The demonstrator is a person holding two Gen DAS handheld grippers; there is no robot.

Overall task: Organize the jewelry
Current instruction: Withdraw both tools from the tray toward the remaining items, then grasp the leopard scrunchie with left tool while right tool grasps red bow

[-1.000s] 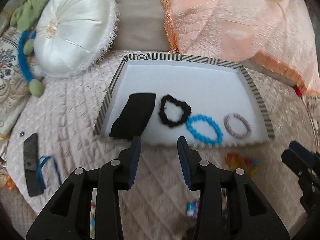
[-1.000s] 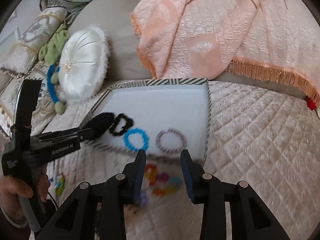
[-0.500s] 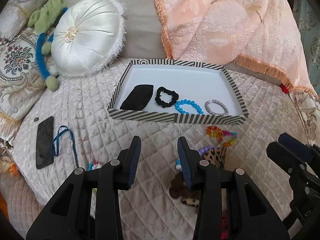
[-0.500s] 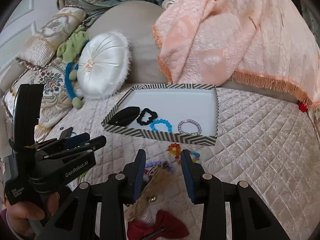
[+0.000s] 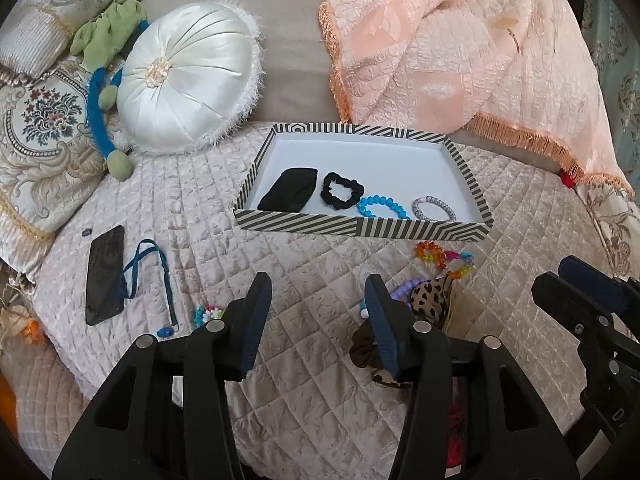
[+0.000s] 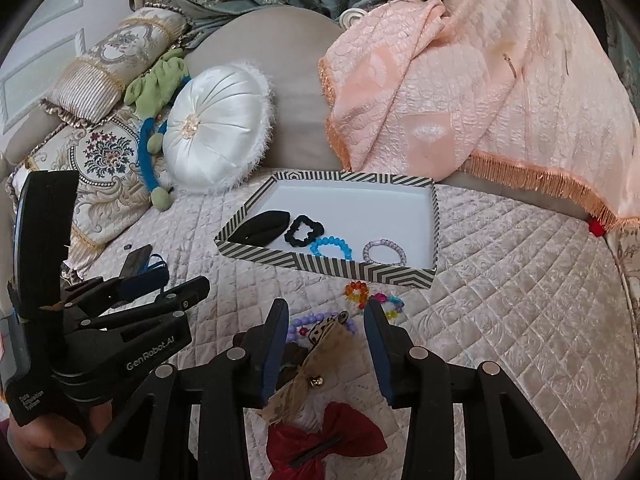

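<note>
Both grippers have drawn back from the striped tray since a second ago, so that the loose pieces on the quilt in front of it now show. Left to right: a black phone (image 5: 105,274) with a blue lanyard (image 5: 146,278) lies on the pale quilted bedcover (image 5: 304,264), well apart from the black-and-white striped cardboard tray (image 5: 362,226). Inside the tray, along its near wall, lie a black fabric pouch (image 5: 290,195), a black scrunchie (image 5: 342,191), a blue beaded bracelet (image 5: 382,208) and a pale lilac beaded bracelet (image 5: 434,208). The left gripper (image 5: 316,320) holds nothing and its jaws are opening. The right gripper (image 6: 326,342) also holds nothing and its jaws are opening; a tan bow with a small bell (image 6: 308,380) lies on the quilt below the gap, not pressed by the pads. Still outside the tray: a small multicoloured bead cluster (image 5: 208,314), a lilac bead string (image 6: 320,322), a leopard-print fabric piece (image 5: 430,298), rainbow bead bracelets (image 6: 370,298) and a red bow clip (image 6: 324,442). Four pieces are sorted; judged by count, the task stands near its midpoint.
</note>
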